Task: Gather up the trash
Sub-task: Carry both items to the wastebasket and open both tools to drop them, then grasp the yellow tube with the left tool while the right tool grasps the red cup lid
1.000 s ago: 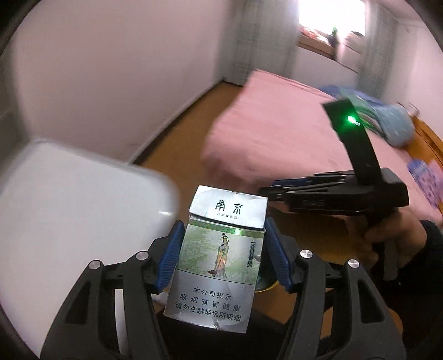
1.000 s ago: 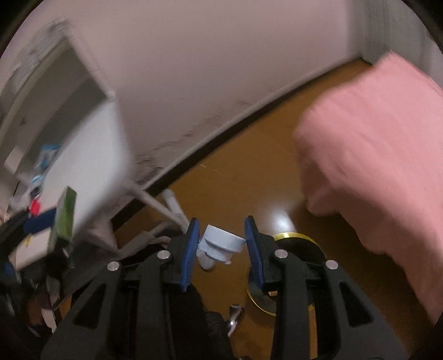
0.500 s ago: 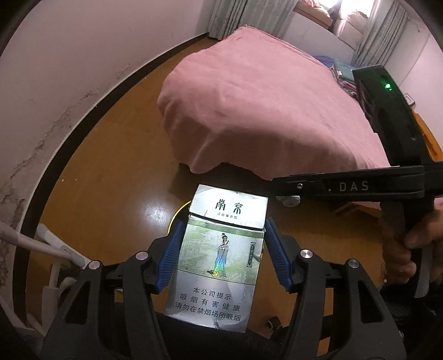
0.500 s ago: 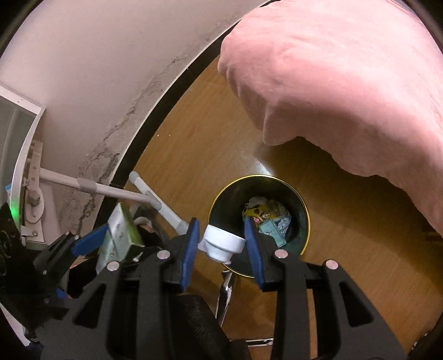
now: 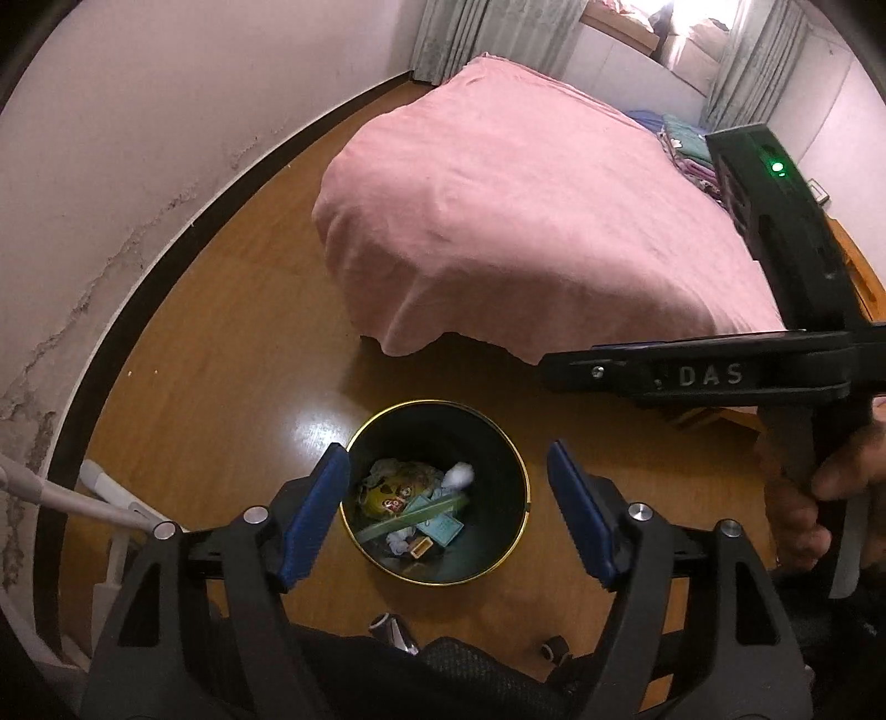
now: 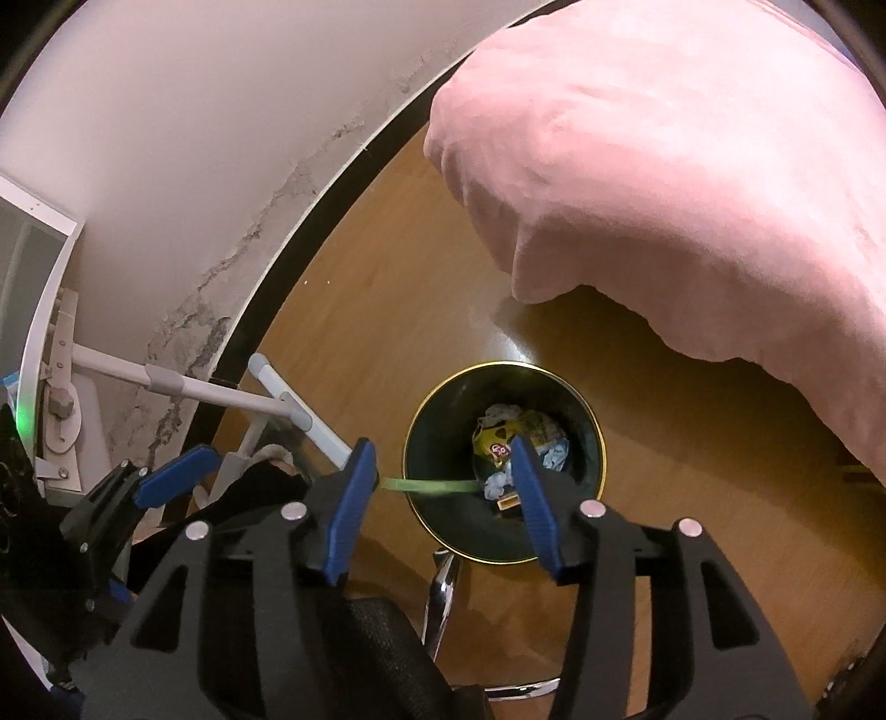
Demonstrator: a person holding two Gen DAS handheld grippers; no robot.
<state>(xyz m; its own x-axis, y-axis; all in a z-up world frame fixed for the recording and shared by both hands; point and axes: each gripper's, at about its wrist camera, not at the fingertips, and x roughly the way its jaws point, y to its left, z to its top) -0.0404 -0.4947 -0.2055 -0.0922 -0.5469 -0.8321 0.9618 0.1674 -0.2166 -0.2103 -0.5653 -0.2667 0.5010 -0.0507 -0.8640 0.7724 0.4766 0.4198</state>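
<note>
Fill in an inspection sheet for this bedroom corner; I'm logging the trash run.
Surface: wooden floor, glossy.
Job's things: dark bin with gold rim, holding wrappers and crumpled paper; a green-edged pack lies inside.
Clutter: white folding frame by the wall.
Grippers: left gripper and right gripper both open and empty above the bin, jaws having just been opening.
Cables: nothing seen.
Surroundings: bed with pink cover, cracked wall, curtains.

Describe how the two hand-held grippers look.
Both are black plastic frames with silver bolts. The left hand-held gripper and the right hand-held gripper each carry ridged blue pads. Seen from the left, the right one's side reads "DAS" and it bears a green light.
</note>
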